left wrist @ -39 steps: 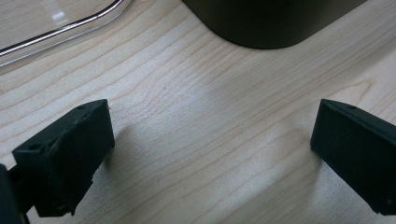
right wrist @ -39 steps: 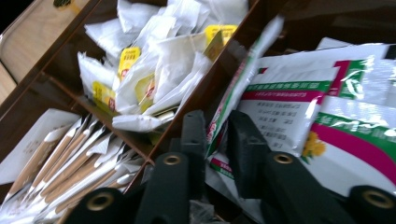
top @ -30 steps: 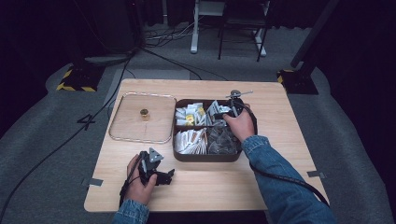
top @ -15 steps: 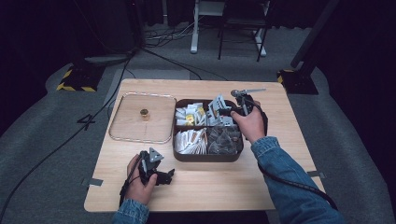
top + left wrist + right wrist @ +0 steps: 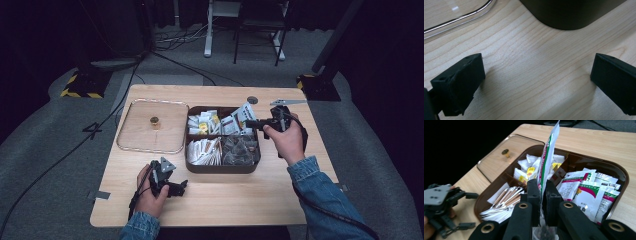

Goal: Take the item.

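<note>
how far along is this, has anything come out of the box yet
Done: the clear lid is off and lies flat on the table left of the brown box. In hand: the right gripper is shut on a white sachet, held upright above the box. The left gripper rests open on bare table, holding nothing. Left: no sachet lies on the table yet, and the other compartments look full.

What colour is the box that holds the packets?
Dark brown box, best seen in the right gripper view.

A brown compartmented plastic box (image 5: 222, 167) sits mid-table on the light wooden table (image 5: 225, 200); a clear lid with a brass knob (image 5: 152, 126) lies just left of it.
</note>
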### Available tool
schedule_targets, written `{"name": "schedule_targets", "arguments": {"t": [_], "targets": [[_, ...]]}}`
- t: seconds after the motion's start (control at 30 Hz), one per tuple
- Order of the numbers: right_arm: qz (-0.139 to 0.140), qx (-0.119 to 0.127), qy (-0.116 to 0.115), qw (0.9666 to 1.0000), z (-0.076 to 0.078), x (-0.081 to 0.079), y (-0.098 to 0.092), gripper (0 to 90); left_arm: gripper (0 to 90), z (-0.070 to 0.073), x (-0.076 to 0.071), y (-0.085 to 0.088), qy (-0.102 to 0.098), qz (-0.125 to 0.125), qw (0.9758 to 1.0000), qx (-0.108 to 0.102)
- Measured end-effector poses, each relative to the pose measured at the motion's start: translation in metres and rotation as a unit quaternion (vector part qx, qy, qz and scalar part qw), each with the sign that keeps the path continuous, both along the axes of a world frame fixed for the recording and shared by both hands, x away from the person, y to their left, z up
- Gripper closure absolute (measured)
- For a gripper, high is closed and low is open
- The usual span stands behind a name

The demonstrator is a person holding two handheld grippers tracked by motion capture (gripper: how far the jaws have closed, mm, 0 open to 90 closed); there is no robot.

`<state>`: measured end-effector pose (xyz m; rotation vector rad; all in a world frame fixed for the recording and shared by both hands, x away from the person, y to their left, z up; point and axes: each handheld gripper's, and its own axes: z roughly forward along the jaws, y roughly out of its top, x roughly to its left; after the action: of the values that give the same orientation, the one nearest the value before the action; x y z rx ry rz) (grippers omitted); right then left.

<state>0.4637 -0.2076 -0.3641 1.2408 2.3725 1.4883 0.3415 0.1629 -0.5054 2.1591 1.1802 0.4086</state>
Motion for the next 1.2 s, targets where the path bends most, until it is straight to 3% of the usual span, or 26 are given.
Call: {"name": "schedule_targets", "arguments": {"t": [0.2,0.47,0.73,0.8,0.87,1.0,1.2], "targets": [[0.010,0.018,0.000,0.9998,0.007,-0.018,-0.017,86.0,0.0,0.000,0.000,0.000,-0.001,0.001,1.0000,0.000],[0.002,0.030,-0.008,0.9995,0.005,-0.045,-0.039,86.0,0.0,0.000,0.003,0.000,-0.002,-0.002,1.0000,0.001],[-0.011,0.015,-0.035,0.9992,0.011,-0.078,-0.057,85.9,0.0,0.000,0.005,0.000,-0.005,-0.006,1.0000,0.004],[-0.010,0.003,-0.038,0.9992,0.014,-0.082,-0.060,85.9,0.0,0.000,0.005,0.000,-0.005,-0.005,1.0000,0.003],[-0.012,0.010,-0.038,0.9992,0.013,-0.083,-0.064,85.9,0.0,0.000,0.005,0.000,-0.005,-0.005,1.0000,0.003],[-0.027,0.001,-0.018,0.9995,0.000,-0.083,-0.076,85.9,0.0,0.000,0.005,0.000,-0.005,-0.005,1.0000,0.003],[-0.045,-0.009,-0.010,0.9989,-0.009,-0.083,-0.088,85.8,0.0,0.000,0.005,0.000,-0.005,-0.005,1.0000,0.003]]}}
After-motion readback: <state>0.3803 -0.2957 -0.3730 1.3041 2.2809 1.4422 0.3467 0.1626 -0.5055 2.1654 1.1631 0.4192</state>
